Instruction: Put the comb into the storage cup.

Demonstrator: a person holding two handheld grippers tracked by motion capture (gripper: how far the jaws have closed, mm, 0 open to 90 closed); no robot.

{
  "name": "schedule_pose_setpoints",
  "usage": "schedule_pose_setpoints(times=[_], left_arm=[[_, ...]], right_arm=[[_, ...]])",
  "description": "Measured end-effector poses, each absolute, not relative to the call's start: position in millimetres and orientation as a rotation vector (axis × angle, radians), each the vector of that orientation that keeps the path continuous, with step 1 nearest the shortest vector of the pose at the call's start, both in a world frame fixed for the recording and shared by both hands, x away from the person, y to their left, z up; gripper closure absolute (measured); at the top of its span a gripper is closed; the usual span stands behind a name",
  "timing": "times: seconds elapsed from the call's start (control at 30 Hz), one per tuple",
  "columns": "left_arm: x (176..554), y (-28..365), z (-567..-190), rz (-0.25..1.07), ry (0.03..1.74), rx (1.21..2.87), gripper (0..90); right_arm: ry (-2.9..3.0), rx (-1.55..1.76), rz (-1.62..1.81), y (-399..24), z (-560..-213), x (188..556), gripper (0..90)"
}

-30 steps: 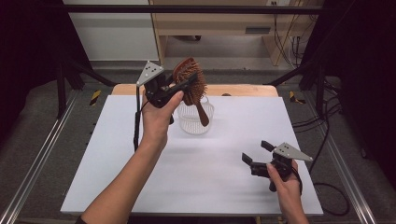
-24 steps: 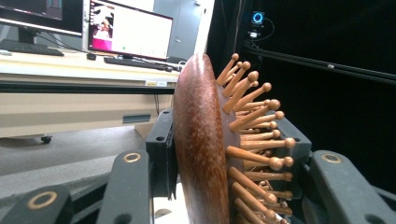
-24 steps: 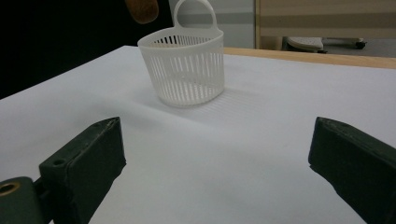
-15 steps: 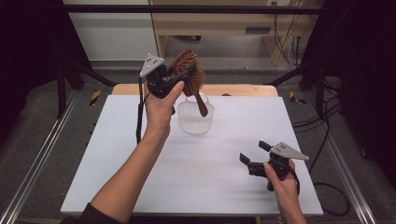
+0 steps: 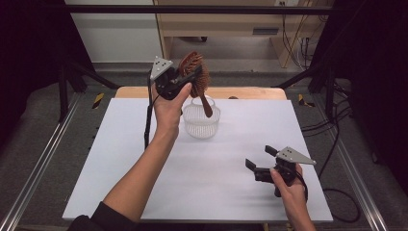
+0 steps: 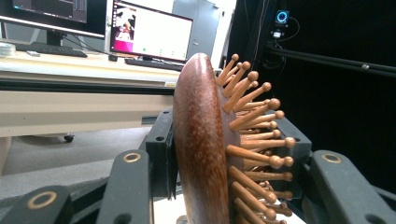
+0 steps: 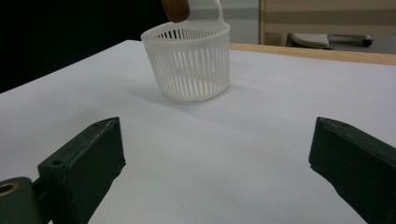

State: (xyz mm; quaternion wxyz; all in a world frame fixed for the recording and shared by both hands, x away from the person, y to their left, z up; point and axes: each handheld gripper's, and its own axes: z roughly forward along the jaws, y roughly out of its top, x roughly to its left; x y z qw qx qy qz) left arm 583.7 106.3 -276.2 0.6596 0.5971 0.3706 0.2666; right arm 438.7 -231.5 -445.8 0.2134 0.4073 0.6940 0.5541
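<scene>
1. High view: in the upper middle of the frame my left gripper [image 5: 185, 79] clamps the head of the wooden hairbrush [image 5: 195, 77], whose handle slants down over the white basket [image 5: 201, 121] on the white table [image 5: 144, 187]. At lower right my right gripper [image 5: 260, 161] rests low with its jaws spread and nothing between them.
2. Left gripper view: the hairbrush [image 6: 205, 154] stands upright at centre, pins to the right, with my jaws pressing on both of its sides.
3. Right gripper view: the basket [image 7: 189, 63] sits at upper centre, well beyond my open jaws; the handle tip hangs over its rim.
</scene>
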Motion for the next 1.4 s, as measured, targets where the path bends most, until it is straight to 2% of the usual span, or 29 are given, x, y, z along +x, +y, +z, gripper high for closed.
schedule_pose_setpoints(times=[0.63, 1.4], left_arm=[[599.7, 82.0, -307.0, 0.621, 0.832, 1.421, 51.6], [603.3, 70.7, -325.4, 0.643, 0.813, 1.467, 51.5]], right_arm=[[1.952, 1.120, 1.530, -229.7, -448.1, 439.3, 4.0], [1.956, 1.110, 1.535, -229.7, -448.2, 439.3, 3.9]])
